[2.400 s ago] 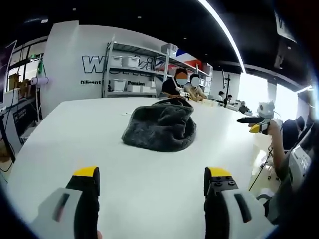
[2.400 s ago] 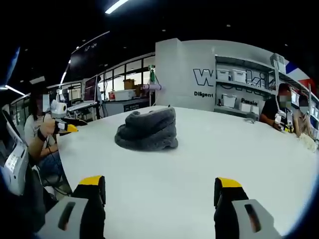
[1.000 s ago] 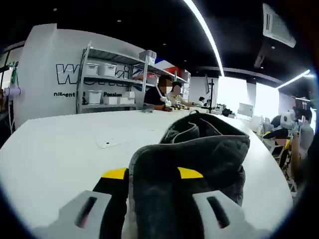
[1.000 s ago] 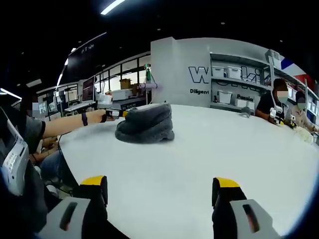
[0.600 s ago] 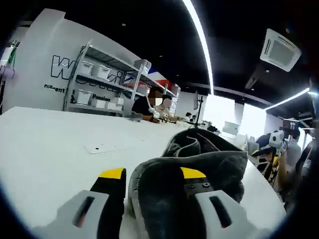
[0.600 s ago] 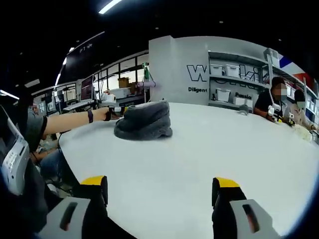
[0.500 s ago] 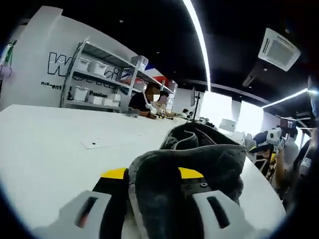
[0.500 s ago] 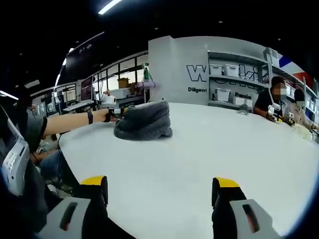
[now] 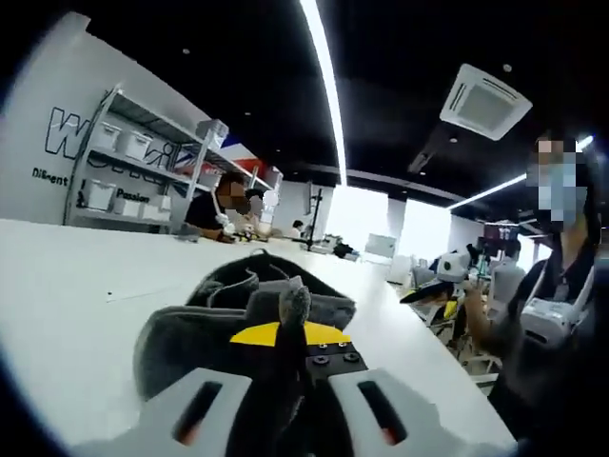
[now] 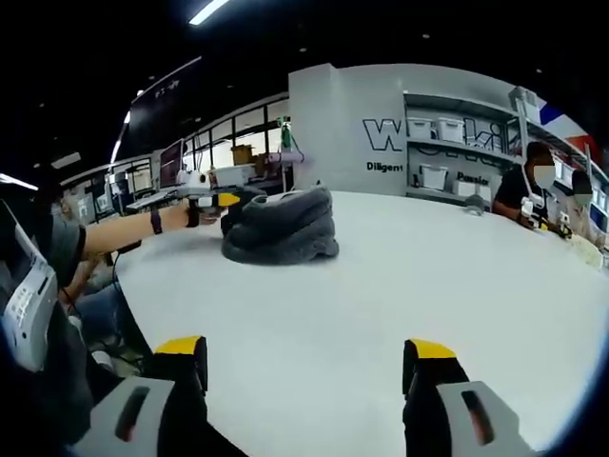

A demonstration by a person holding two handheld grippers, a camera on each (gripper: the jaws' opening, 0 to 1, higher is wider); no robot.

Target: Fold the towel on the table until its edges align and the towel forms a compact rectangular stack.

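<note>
Already a fold of the grey towel (image 9: 238, 319) is pinched by the left gripper (image 9: 283, 335), whose yellow-tipped jaws are drawn nearly together with a ridge of cloth standing up between them. The grip is taken at the near edge of the heap, presumably so that the bundle can be lifted and shaken loose before any fold is laid. Seen from the right gripper view, the towel (image 10: 281, 231) is left in a crumpled mound on the white table (image 10: 400, 286), towards its far left part, with the left gripper (image 10: 217, 201) reaching in at its side. Well apart from it, the right gripper (image 10: 301, 357) is held low over the near edge of the table, its jaws spread wide and nothing between them, probably kept ready for a second corner. No edges are aligned yet, so the folding is judged barely begun.
</note>
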